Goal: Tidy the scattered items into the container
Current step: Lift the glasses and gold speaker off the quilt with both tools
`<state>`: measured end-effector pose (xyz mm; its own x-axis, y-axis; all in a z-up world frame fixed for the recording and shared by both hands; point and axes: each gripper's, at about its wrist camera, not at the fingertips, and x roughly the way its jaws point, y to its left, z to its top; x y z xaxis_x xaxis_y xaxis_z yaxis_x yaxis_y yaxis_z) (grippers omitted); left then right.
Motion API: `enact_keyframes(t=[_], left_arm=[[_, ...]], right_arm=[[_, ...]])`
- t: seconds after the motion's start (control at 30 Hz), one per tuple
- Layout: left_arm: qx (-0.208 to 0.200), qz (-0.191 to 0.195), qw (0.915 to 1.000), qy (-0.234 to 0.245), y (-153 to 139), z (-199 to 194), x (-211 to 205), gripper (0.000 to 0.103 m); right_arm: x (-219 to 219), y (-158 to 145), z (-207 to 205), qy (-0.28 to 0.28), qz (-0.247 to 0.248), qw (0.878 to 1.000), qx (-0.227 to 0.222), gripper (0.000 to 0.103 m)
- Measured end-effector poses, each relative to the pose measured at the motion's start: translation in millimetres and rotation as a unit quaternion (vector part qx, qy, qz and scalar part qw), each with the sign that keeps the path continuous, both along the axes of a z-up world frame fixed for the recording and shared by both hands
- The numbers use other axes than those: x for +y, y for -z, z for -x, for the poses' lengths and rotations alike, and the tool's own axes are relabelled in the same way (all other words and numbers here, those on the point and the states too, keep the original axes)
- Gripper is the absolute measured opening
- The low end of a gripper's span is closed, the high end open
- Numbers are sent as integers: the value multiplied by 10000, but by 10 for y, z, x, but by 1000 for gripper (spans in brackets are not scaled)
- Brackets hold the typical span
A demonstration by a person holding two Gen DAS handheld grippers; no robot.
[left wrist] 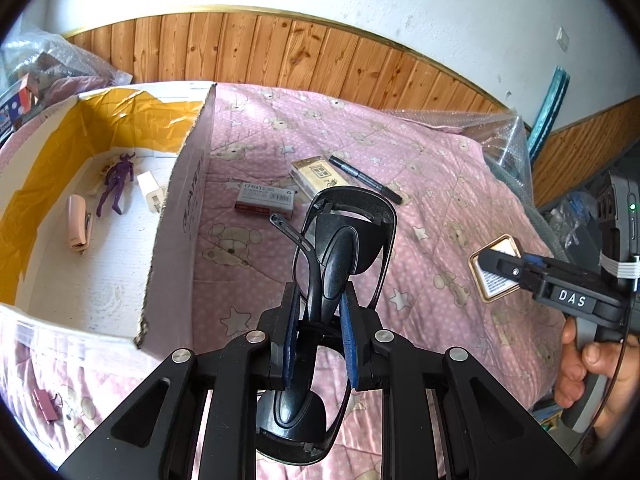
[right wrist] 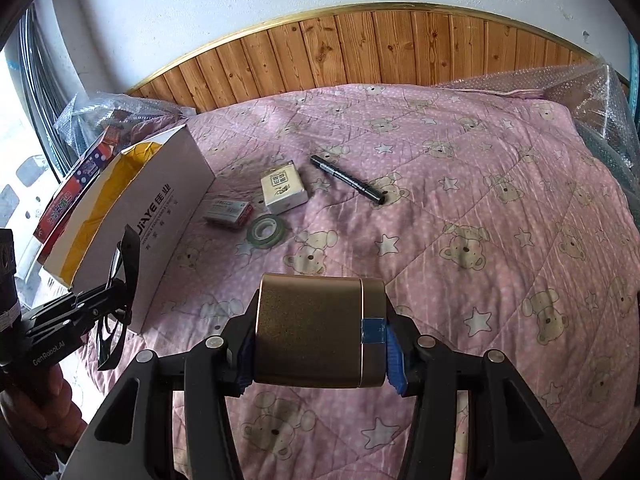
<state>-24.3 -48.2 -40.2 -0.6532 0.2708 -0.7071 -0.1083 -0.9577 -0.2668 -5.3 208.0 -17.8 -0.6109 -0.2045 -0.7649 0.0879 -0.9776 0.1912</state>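
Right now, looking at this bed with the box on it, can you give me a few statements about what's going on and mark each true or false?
1. The left gripper holds folded sunglasses. True.
2. The right gripper is empty. False: it is clamped on a gold case.
3. A purple figure lies inside the box. True.
4. The black marker is already in the box. False: it lies on the pink quilt.
5. A roll of tape lies on the quilt. True.
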Motion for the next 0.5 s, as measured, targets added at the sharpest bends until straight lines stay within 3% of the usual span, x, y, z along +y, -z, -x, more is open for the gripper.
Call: enact_keyframes(t=[0.5], left_arm=[[220,-289,9993,-76,-278,-458,-182,19]], right_arm=[[-470,-89,-426,-312,632,9972,261,52]])
